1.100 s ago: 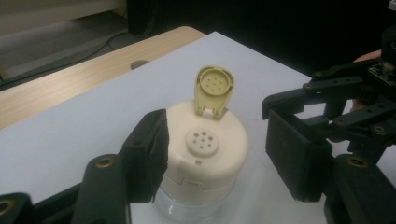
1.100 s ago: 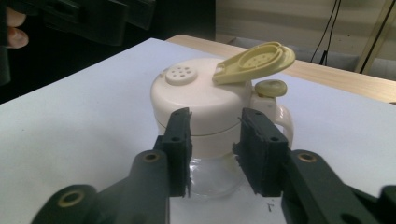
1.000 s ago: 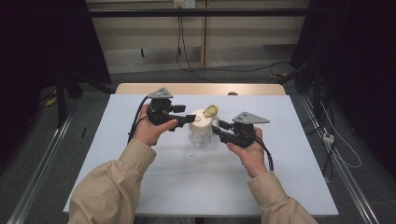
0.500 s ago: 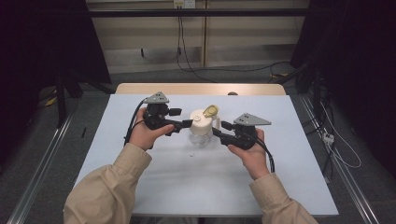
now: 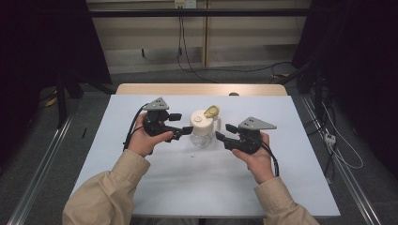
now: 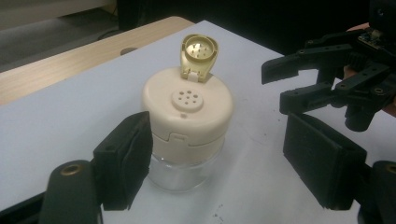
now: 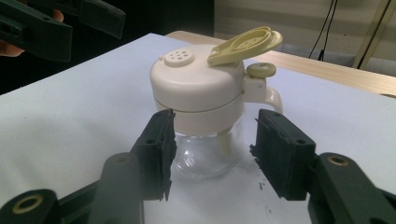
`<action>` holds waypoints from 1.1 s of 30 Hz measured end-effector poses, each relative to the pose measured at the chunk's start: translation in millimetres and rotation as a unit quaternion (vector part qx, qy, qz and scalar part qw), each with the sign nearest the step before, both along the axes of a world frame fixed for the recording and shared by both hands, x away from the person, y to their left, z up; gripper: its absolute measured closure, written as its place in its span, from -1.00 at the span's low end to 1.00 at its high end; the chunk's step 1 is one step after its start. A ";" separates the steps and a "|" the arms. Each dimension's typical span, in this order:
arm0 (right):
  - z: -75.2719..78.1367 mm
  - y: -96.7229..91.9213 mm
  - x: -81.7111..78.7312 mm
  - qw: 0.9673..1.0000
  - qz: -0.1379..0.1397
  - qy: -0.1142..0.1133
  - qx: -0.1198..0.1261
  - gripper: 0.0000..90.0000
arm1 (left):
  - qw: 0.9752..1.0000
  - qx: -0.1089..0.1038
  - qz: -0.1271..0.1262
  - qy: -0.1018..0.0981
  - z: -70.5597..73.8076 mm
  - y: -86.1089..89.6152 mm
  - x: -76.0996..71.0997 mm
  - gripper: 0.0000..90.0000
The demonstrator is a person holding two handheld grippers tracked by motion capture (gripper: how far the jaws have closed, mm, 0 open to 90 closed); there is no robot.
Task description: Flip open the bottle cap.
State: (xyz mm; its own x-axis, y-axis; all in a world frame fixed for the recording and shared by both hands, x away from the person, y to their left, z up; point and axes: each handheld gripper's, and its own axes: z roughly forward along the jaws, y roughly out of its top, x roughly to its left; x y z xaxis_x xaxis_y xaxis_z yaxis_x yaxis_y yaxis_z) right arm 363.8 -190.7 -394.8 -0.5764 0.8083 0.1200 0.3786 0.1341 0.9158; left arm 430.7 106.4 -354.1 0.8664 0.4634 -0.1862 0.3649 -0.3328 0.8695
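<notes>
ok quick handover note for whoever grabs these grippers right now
Left hand-held gripper: open, jaws have just been opening; the shaker jar stands between them, its cap by the near pad, the far pad well clear.
Right hand-held gripper: open, also just opening, pads either side of the jar without pressing.
Jar: upright mid-table, clear glass body, cream cap on, yellow flip lid swung up, sprinkle holes exposed.
Done: lid open, jar released and standing alone.
Left: likely pulling both grippers back, or regripping if the jar has to be shaken or moved.
</notes>
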 end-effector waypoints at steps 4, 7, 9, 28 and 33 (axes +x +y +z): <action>-0.4 -0.6 -2.6 1.000 0.000 0.001 -0.002 -0.01 | 1.000 0.003 0.000 -0.004 -1.2 3.5 -2.7 -0.48; -1.0 -1.4 -4.4 1.000 0.000 0.003 -0.002 -0.11 | 1.000 0.002 0.001 -0.003 -3.7 5.8 -5.5 -0.50; -1.4 -2.4 -5.6 1.000 -0.007 0.004 -0.006 -0.20 | 1.000 0.001 0.001 -0.002 -5.5 8.3 -7.0 -0.51; -9.2 -14.8 -18.7 1.000 -0.008 0.015 -0.022 -0.58 | 1.000 -0.001 0.011 0.001 -21.5 34.8 -21.4 -0.59; -12.2 -18.2 -22.8 0.999 -0.007 0.016 -0.028 -0.60 | 1.000 0.002 0.013 -0.001 -25.5 40.4 -24.0 -0.59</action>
State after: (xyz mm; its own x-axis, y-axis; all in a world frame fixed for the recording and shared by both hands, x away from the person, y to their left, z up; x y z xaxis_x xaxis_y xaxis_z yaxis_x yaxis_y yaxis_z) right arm 341.0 -208.8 -406.9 -0.5616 0.8223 0.0923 0.4090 0.1789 0.8948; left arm 406.7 146.8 -379.6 0.8541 0.4868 -0.1832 0.3726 -0.3270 0.8685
